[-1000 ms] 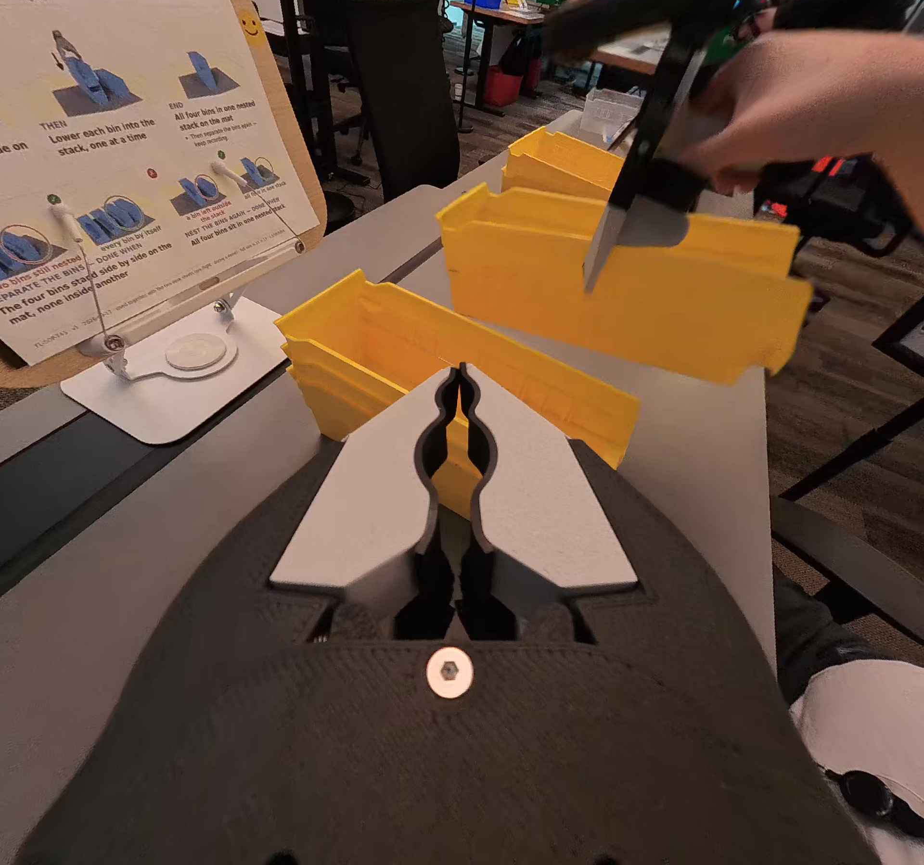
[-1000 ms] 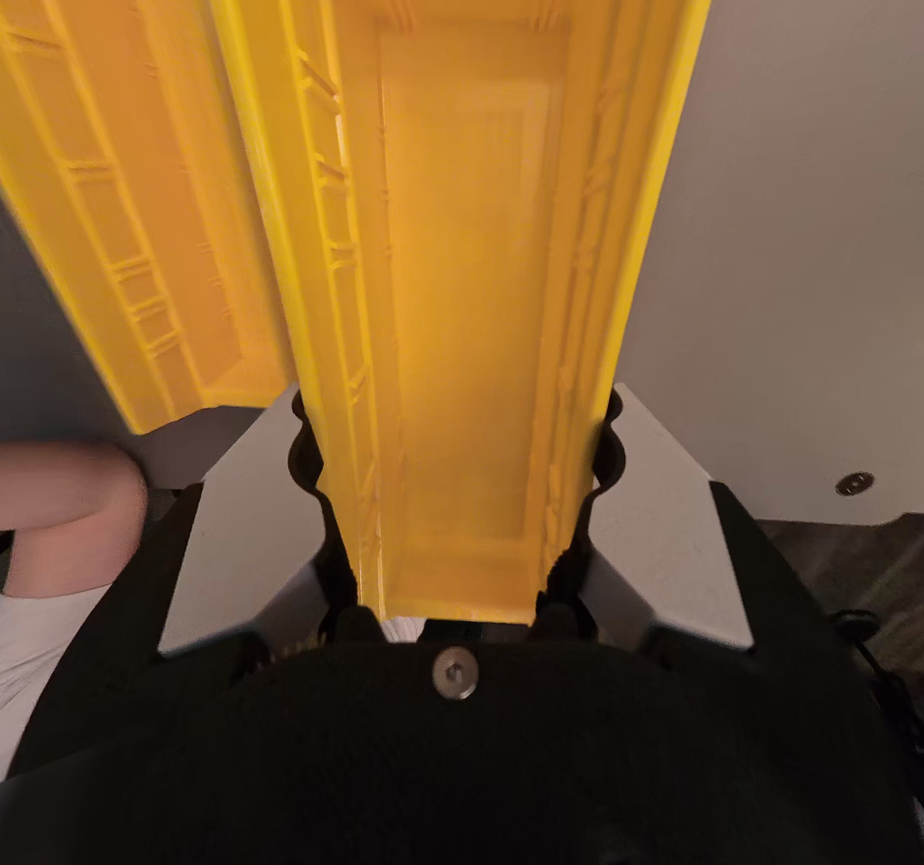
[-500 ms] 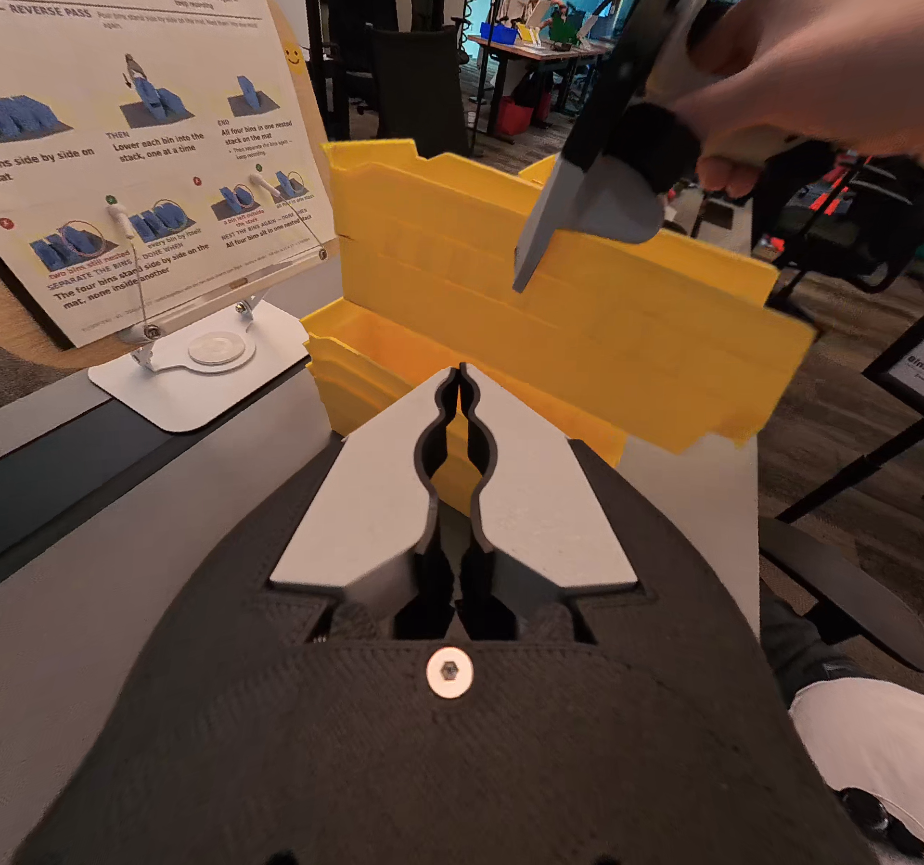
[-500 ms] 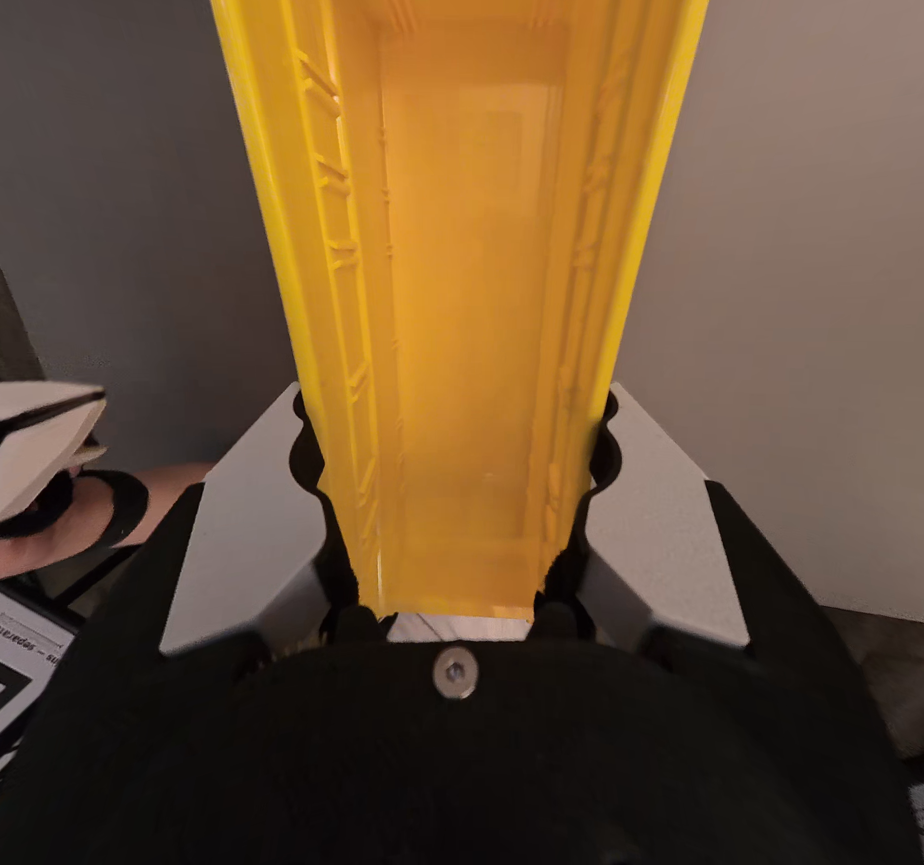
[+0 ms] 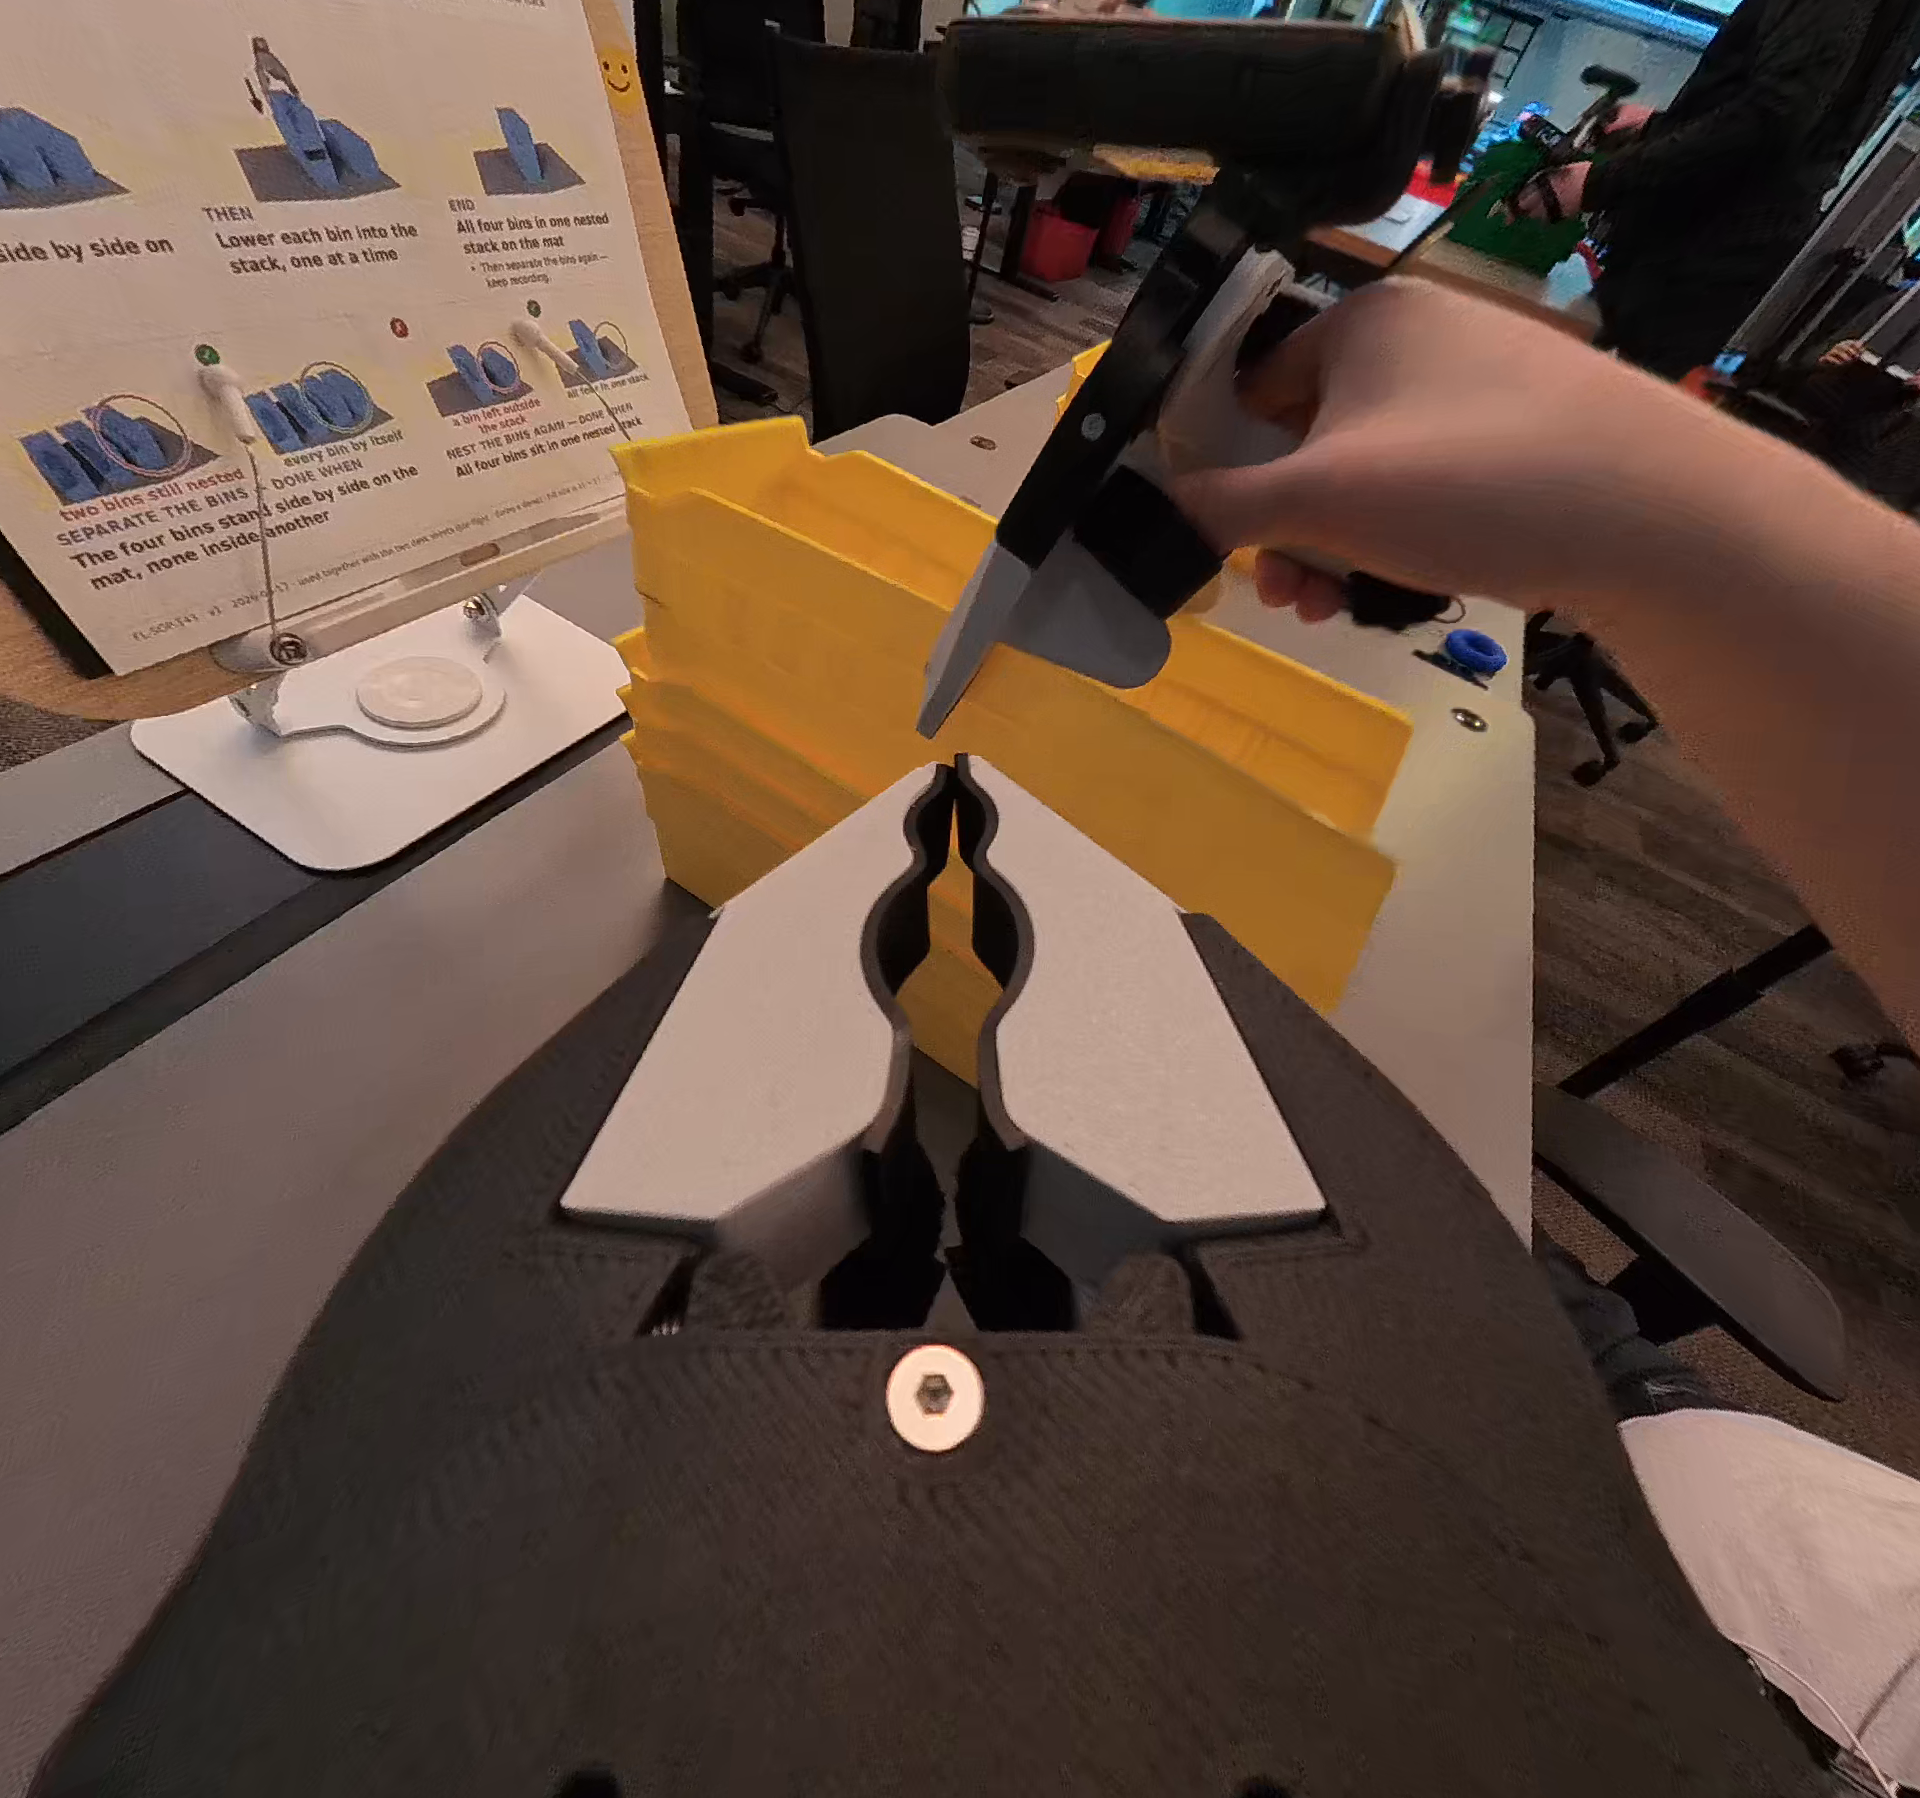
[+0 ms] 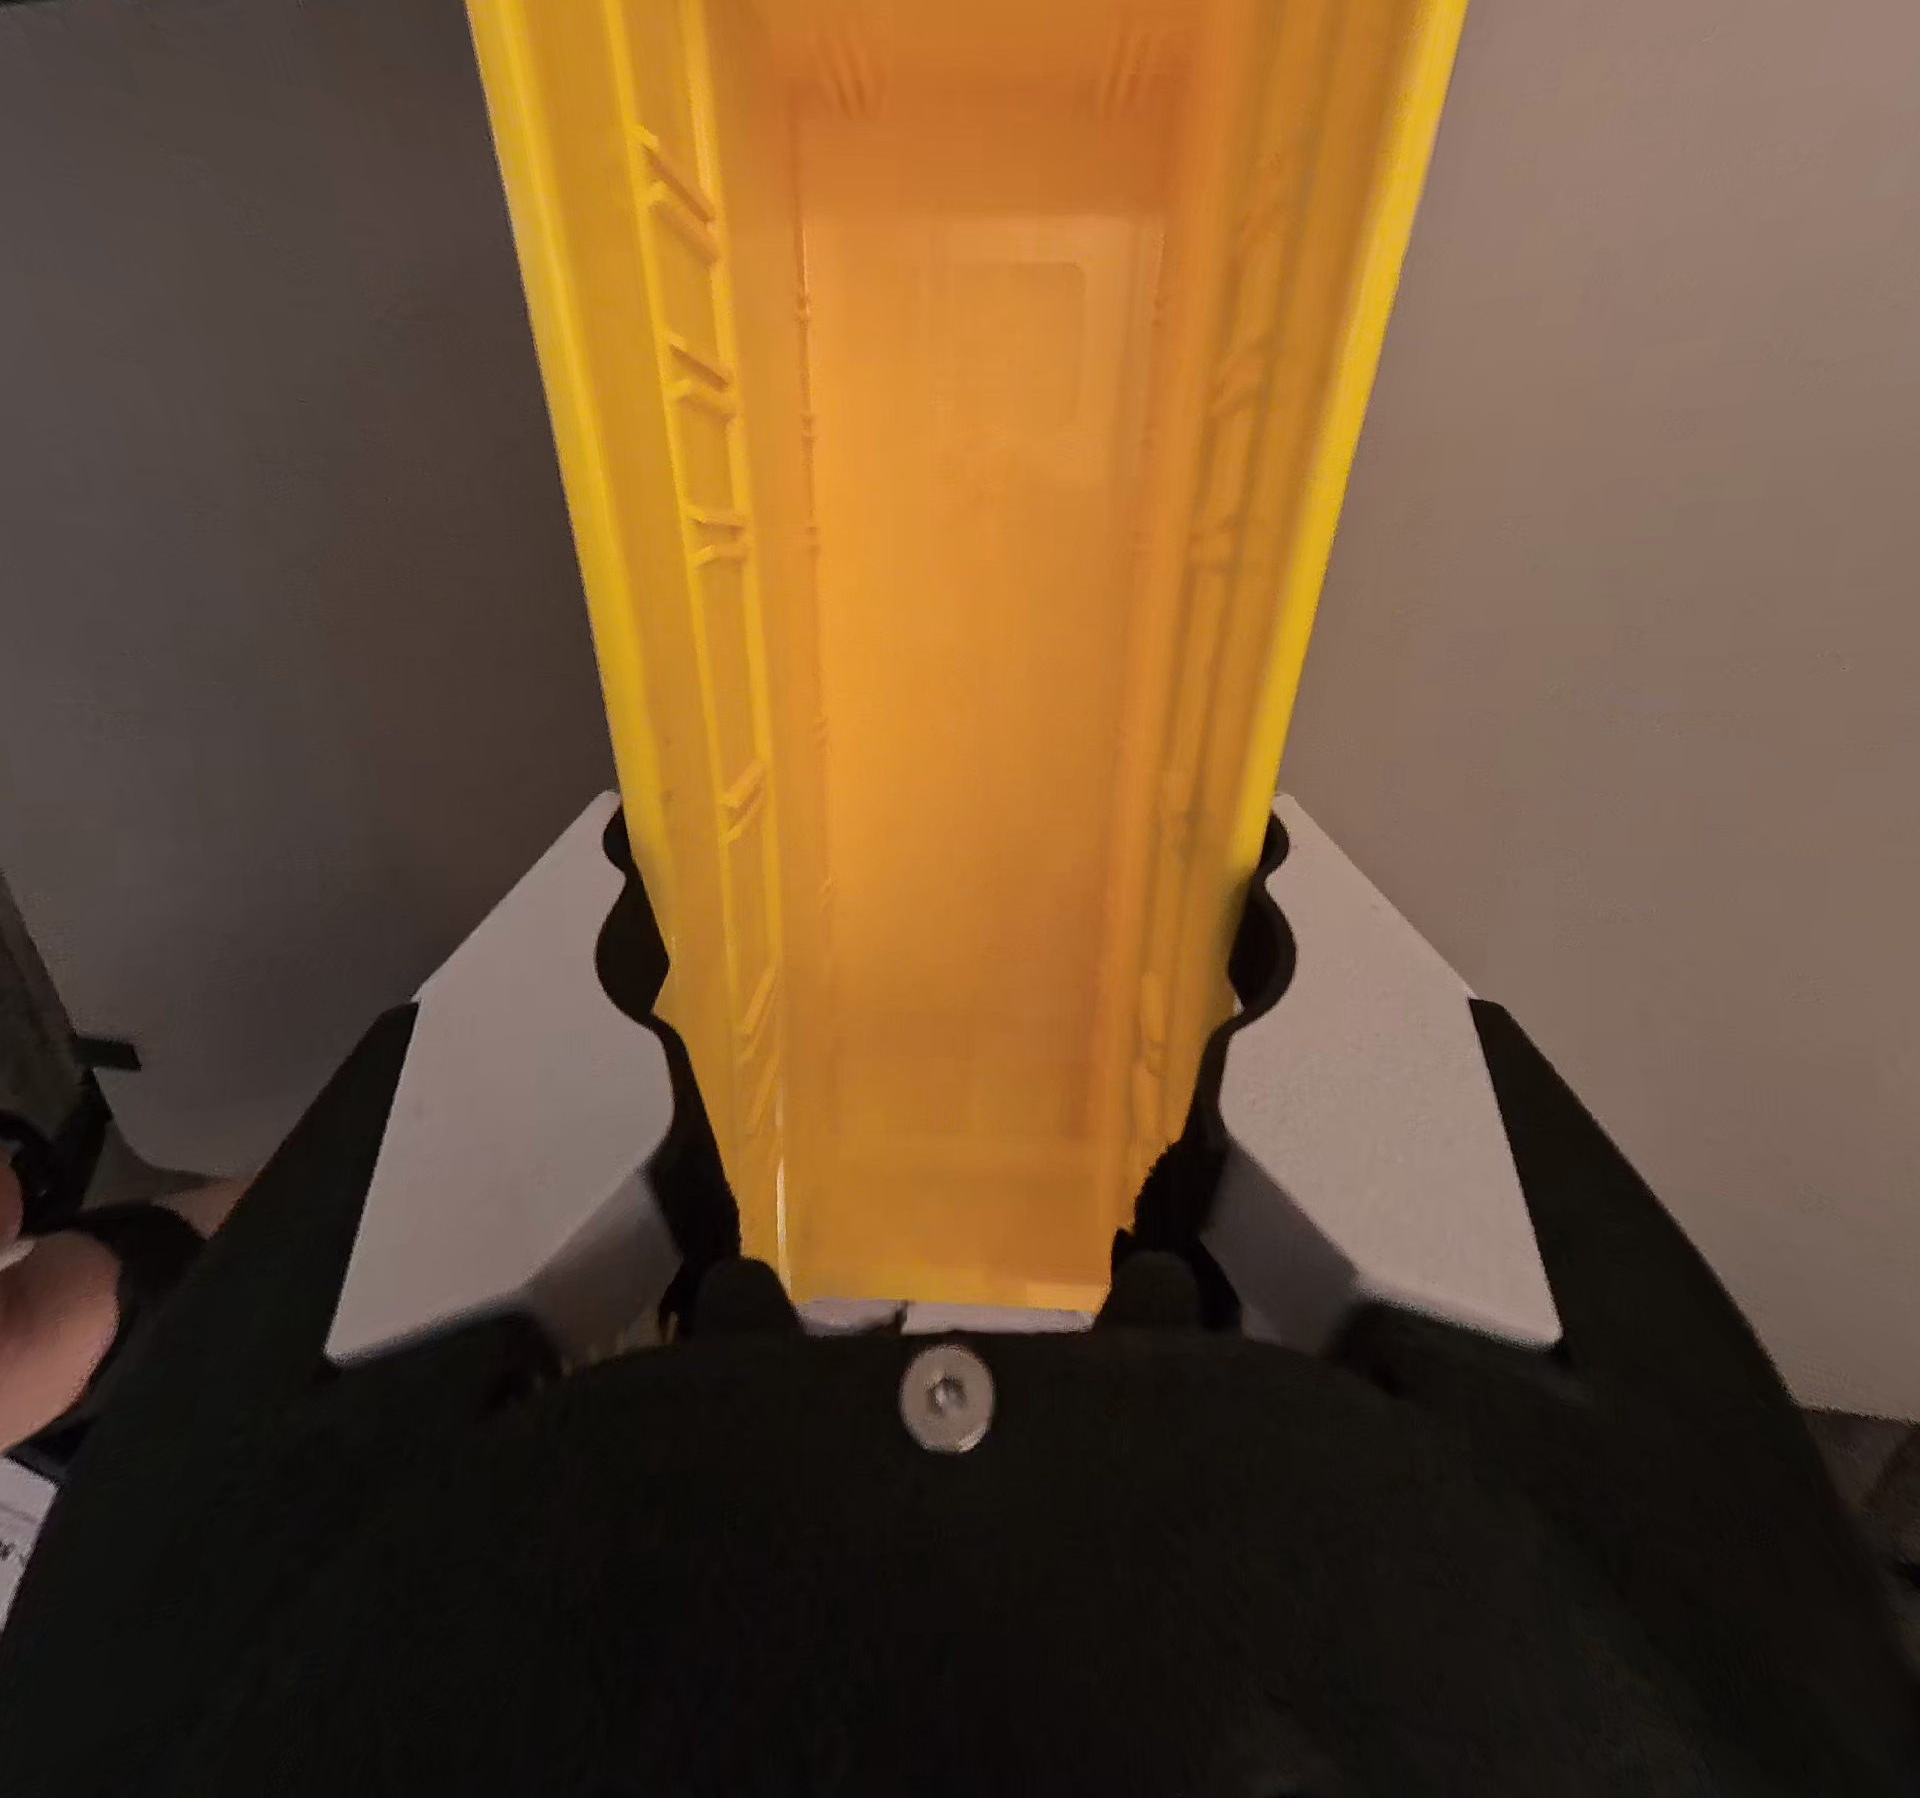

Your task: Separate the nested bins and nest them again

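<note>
Here we see the right gripper [image 6: 945,875] clamped across a yellow bin [image 6: 956,605], its pads [image 6: 623,927] pressed against the two long walls. In the left wrist view that bin [image 5: 852,595] sits atop the stack [image 5: 727,792] of yellow bins on the table [image 5: 260,1073], the stack just right of the instruction sheet's stand [image 5: 384,751]. Our left gripper [image 5: 956,772] is clenched on nothing, just in front of the stack.
</note>
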A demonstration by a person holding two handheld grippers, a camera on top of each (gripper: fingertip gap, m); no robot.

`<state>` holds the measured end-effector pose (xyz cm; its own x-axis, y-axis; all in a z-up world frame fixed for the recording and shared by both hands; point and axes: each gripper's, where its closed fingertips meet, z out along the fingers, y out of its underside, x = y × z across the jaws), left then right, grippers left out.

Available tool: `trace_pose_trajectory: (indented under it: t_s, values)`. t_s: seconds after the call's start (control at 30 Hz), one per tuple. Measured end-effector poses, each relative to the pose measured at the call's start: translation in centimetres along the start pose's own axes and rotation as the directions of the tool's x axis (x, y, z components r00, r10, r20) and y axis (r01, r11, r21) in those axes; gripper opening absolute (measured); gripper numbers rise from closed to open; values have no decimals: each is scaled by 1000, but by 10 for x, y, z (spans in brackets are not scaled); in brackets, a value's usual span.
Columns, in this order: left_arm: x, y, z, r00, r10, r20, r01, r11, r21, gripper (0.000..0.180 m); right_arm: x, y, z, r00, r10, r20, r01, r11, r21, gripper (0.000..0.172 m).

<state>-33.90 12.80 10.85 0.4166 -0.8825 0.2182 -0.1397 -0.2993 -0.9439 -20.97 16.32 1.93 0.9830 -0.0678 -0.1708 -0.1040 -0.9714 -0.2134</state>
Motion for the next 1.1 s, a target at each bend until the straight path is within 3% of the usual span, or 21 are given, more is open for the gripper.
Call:
trace_pose_trajectory:
  t_s: [0.2, 0.47, 0.53, 0.57, 0.63, 0.8, 0.97, 1.03, 1.1]
  values:
    - [3, 1, 4, 1000, -9, -5, 9, 1000, -9, 0, -1, -10, 2, 1000, -7, 8, 6, 993, 120, 115]
    - [6, 2, 5, 1000, 1, -6, -1, 1000, -23, 0, 1, -7, 10, 999, -38, -15, 39, 990, 134, 124]
    - [5, 3, 5, 1000, 1, -5, -1, 1000, -25, 0, -2, -10, 11, 999, -43, -1, 43, 988, 146, 121]
    - [5, 3, 6, 1000, -1, -5, 1, 1000, -25, 0, -7, -12, 9, 998, -51, 25, 47, 986, 157, 111]
    - [4, 3, 6, 1000, -5, -8, 5, 1000, -27, 0, -8, -16, 3, 997, -72, 24, 66, 982, 179, 114]
    - [3, 4, 4, 1000, -8, -11, 7, 1000, -29, 0, -12, -19, -27, 973, -229, -16, 225, 940, 258, 103]
    - [-2, 6, 2, 1000, -16, -6, 16, 999, -31, 0, 1, -26, -68, 937, -344, -60, 333, 831, 445, 89]
    - [-4, 5, 1, 1000, -19, -3, 19, 1000, -21, 0, 6, -32, -93, 915, -394, -87, 367, 723, 586, 76]
    - [-5, 2, -1, 1000, -16, -3, 16, 1000, -4, 0, 10, -34, -125, 894, -432, -120, 372, 565, 737, 72]
